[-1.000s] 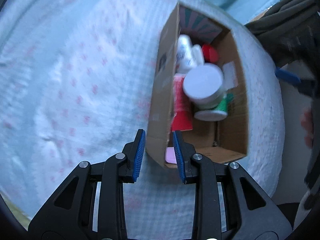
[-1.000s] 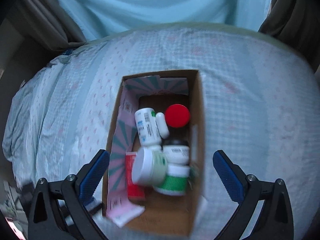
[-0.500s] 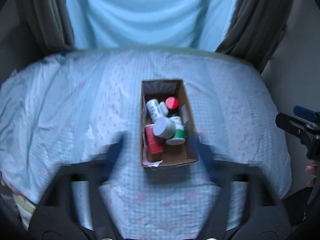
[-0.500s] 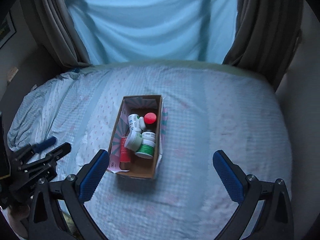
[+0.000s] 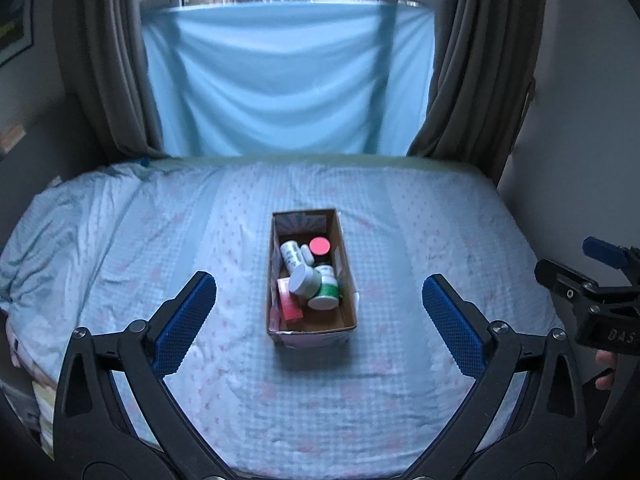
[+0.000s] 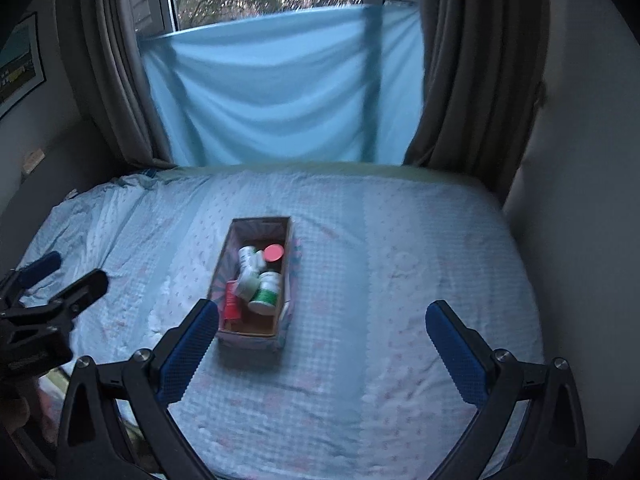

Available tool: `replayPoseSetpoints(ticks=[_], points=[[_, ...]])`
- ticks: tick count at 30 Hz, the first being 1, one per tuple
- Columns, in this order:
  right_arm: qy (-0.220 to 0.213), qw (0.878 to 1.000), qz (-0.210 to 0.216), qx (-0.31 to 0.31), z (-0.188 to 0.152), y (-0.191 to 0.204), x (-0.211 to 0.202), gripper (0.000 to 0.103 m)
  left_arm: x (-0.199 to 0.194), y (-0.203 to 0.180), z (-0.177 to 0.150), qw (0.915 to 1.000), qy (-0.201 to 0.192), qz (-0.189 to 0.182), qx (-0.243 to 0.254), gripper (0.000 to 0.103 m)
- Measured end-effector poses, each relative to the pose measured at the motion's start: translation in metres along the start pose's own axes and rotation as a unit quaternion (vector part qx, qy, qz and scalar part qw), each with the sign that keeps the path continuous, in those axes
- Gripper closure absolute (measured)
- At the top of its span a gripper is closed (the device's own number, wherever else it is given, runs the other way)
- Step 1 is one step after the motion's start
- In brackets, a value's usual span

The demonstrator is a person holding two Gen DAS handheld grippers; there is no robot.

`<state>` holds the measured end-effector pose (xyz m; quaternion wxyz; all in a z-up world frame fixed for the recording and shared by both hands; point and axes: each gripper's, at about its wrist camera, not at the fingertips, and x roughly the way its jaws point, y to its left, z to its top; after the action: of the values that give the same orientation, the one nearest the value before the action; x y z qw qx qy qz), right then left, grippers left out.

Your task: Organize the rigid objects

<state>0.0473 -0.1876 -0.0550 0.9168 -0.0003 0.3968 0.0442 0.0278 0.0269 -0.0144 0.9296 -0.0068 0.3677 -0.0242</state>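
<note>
Open cardboard box (image 5: 312, 326) on a bed (image 5: 120, 248), holding white bottles (image 5: 292, 254), a red-lidded jar (image 5: 320, 245), green-labelled tub (image 5: 325, 295). Left gripper (image 5: 319, 312) and right gripper (image 6: 322, 340) both spread wide, empty.

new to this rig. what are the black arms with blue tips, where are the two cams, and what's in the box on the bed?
No robot: a person holds a two-finger grasper in each hand, each with a fisheye camera looking along its fingers. The left-hand view shows the left tongs; the right-hand view shows the right tongs. Both are open and hold nothing. On the bed stands a cardboard box holding a red-capped bottle, a white jar, a green-labelled jar and a red carton.
</note>
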Motion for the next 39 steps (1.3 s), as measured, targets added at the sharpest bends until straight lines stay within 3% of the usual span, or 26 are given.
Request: replayPoseSetpoints(ticks=[9,39], points=[[-0.037,0.999,-0.024,0.003,-0.021,-0.016,-0.033,0.000,-0.034,-0.014,-0.018,0.9994,-0.031,0.011,-0.003,0.001],[-0.053,0.998,-0.027,0.021,-0.027,-0.033,-0.052,0.000,-0.055,-0.036,-0.025,0.9983,-0.055,0.017,0.008,0.001]])
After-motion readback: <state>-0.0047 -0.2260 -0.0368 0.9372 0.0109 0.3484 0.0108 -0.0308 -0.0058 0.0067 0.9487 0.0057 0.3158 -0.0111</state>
